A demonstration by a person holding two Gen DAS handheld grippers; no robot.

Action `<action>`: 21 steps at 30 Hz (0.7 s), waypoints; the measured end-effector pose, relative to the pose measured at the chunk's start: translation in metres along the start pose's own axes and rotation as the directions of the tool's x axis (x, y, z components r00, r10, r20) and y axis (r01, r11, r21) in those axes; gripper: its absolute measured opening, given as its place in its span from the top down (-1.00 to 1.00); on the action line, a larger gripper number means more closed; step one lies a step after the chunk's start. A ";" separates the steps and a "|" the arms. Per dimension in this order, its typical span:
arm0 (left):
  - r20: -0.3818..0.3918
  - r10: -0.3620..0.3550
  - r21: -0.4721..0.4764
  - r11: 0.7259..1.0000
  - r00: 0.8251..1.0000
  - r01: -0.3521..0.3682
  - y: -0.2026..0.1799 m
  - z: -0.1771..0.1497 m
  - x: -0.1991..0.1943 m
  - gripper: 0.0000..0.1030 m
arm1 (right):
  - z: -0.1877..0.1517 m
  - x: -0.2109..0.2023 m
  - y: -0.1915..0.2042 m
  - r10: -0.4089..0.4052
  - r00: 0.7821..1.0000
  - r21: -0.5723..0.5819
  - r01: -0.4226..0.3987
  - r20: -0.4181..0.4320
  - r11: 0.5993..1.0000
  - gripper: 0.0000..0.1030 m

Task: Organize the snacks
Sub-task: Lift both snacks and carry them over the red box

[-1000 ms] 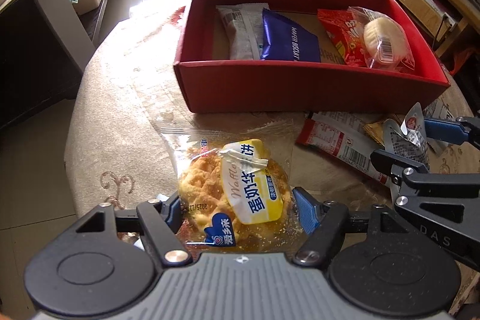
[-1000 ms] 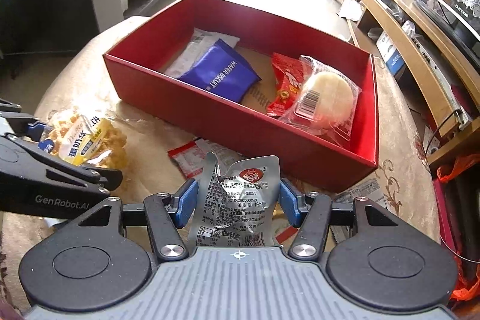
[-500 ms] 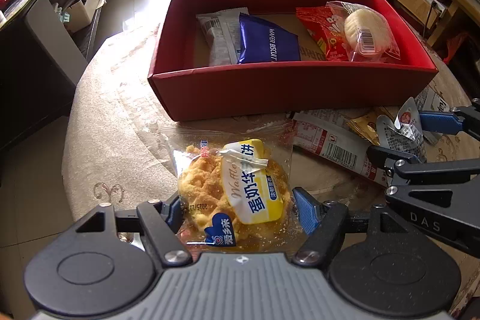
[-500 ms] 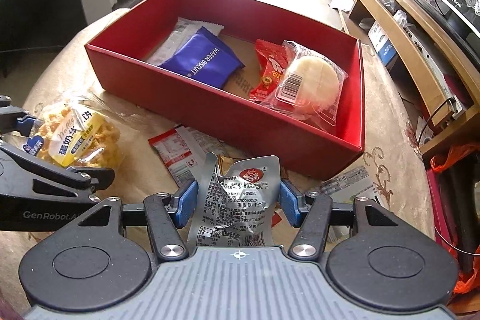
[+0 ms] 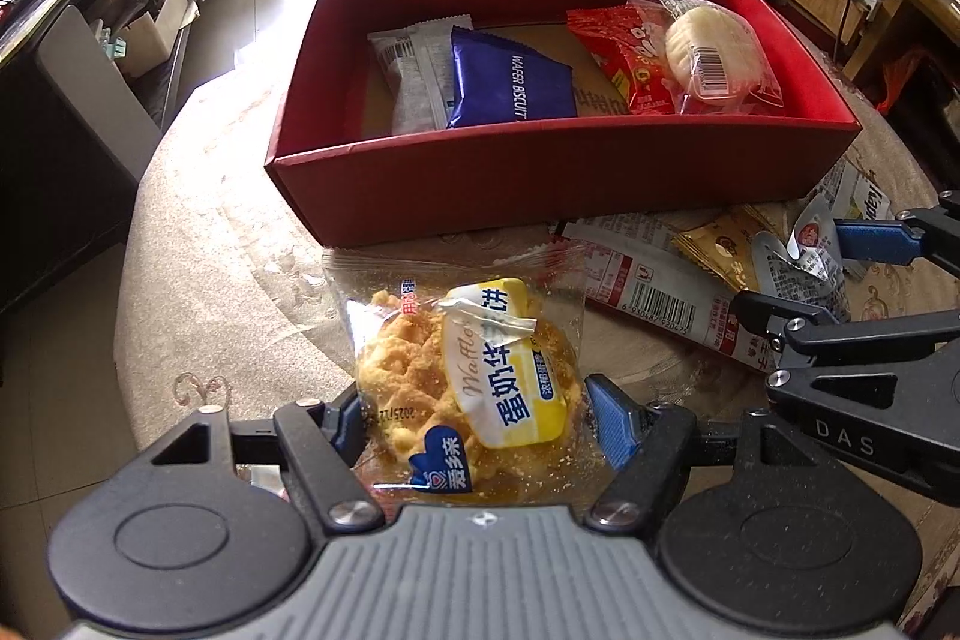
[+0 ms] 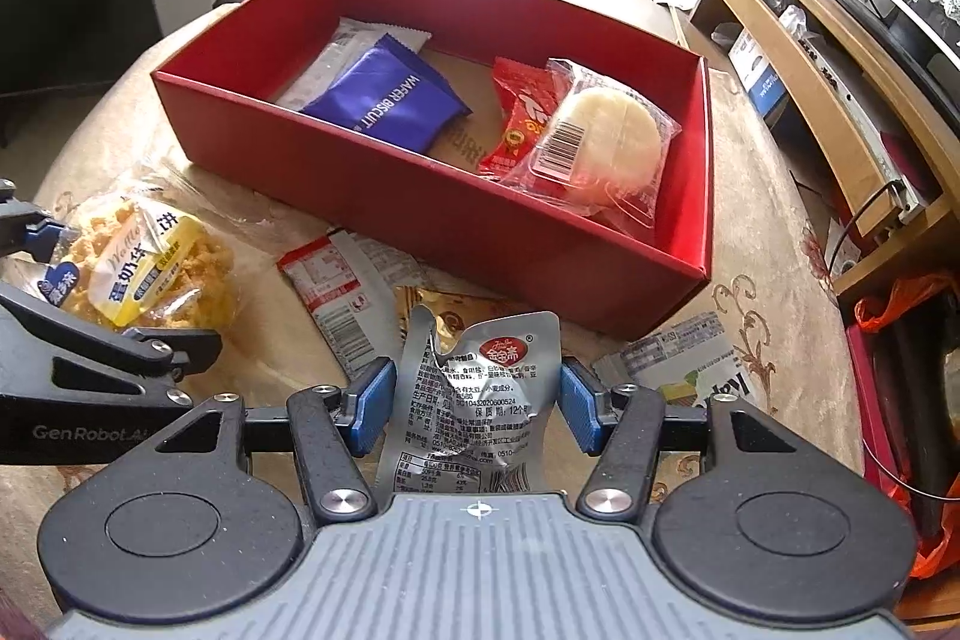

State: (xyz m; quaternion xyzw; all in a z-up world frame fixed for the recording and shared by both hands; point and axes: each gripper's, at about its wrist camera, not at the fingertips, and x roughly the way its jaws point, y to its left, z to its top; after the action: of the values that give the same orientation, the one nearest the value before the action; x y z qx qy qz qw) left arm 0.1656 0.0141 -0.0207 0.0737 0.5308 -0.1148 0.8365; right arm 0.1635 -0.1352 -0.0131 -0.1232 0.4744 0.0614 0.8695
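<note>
My left gripper (image 5: 480, 421) is shut on a clear pack with a yellow waffle cake (image 5: 468, 376), held just above the tablecloth in front of the red box (image 5: 540, 184). My right gripper (image 6: 477, 403) is shut on a crumpled silver packet (image 6: 480, 388) with a red logo, near the box's front wall (image 6: 420, 196). In the box lie a grey-white pack (image 5: 414, 76), a blue wafer biscuit pack (image 5: 510, 79), a red pack (image 5: 630, 52) and a clear-wrapped white round cake (image 5: 708, 46). The two grippers are side by side, apart.
On the beige cloth between the grippers lie a red-and-white packet (image 5: 648, 280) and a gold packet (image 5: 714, 244); a printed packet (image 6: 690, 358) lies at the right. The round table's edge (image 5: 138, 280) drops off at the left. Wooden shelves (image 6: 840, 100) stand at the right.
Both packs stay in their grippers. The left gripper has rolled a little, so the red box sits more centred and squarer in its view. The right gripper's view has barely shifted.
</note>
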 end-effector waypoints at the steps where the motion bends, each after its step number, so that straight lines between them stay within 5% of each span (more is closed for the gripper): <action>1: 0.002 -0.002 -0.001 1.000 1.000 0.002 0.000 0.001 -0.001 -0.31 | -0.001 0.000 -0.001 0.000 1.000 0.002 0.000 0.000 1.000 -0.27; 21: 0.103 -0.027 -0.081 0.996 0.994 0.035 0.020 0.027 -0.031 -0.31 | 0.012 -0.017 -0.038 -0.006 0.997 0.103 -0.002 0.074 0.995 -0.28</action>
State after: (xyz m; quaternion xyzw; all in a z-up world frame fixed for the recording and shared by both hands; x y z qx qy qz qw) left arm 0.1823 0.0303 0.0187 0.0246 0.4928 -0.1092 0.8629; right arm 0.1727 -0.1683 0.0140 -0.0765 0.4444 0.0404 0.8916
